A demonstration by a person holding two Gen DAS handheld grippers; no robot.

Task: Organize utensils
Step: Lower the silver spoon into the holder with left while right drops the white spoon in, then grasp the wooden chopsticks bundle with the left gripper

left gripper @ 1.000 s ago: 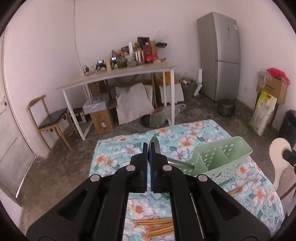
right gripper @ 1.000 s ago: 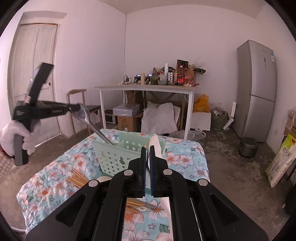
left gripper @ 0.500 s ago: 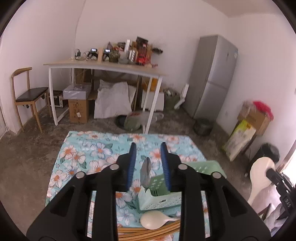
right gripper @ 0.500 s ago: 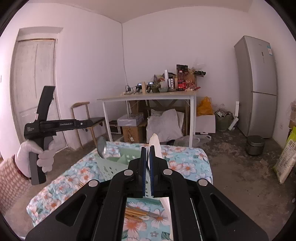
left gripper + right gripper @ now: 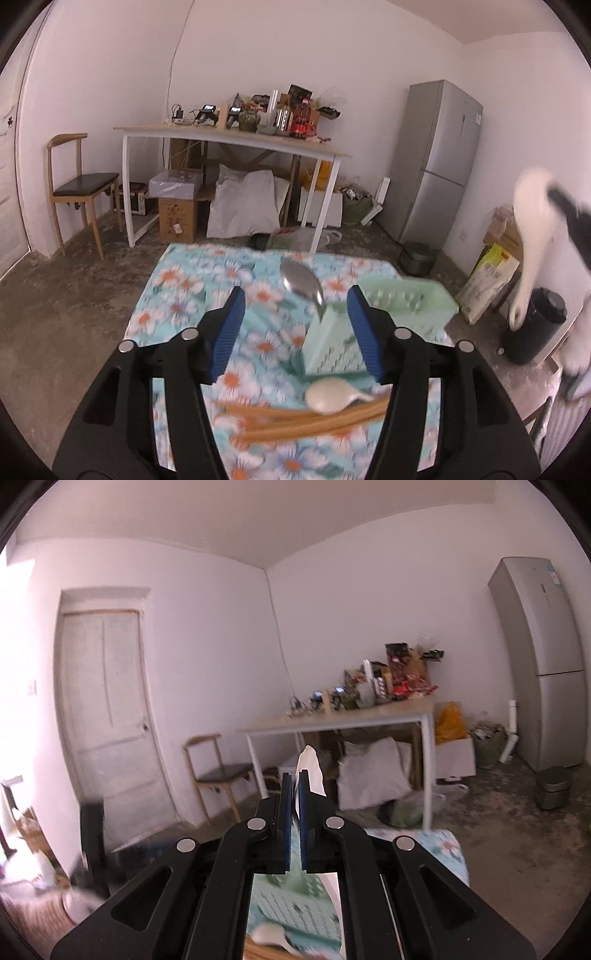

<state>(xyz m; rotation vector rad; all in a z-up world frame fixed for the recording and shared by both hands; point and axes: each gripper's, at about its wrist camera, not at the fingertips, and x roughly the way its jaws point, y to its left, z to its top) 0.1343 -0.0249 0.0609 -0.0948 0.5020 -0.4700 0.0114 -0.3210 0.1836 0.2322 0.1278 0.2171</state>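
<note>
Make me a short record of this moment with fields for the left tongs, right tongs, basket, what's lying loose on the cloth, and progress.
left tongs: open, jaws have just been opening, nothing gripped
metal spoon: standing bowl-up in the green basket, free of the pads
right tongs: shut on a white spoon, lifted well above the table
loose on floral cloth: another white spoon and wooden chopsticks, in front of the basket
progress: metal spoon placed; white spoons and chopsticks not yet in the basket
</note>
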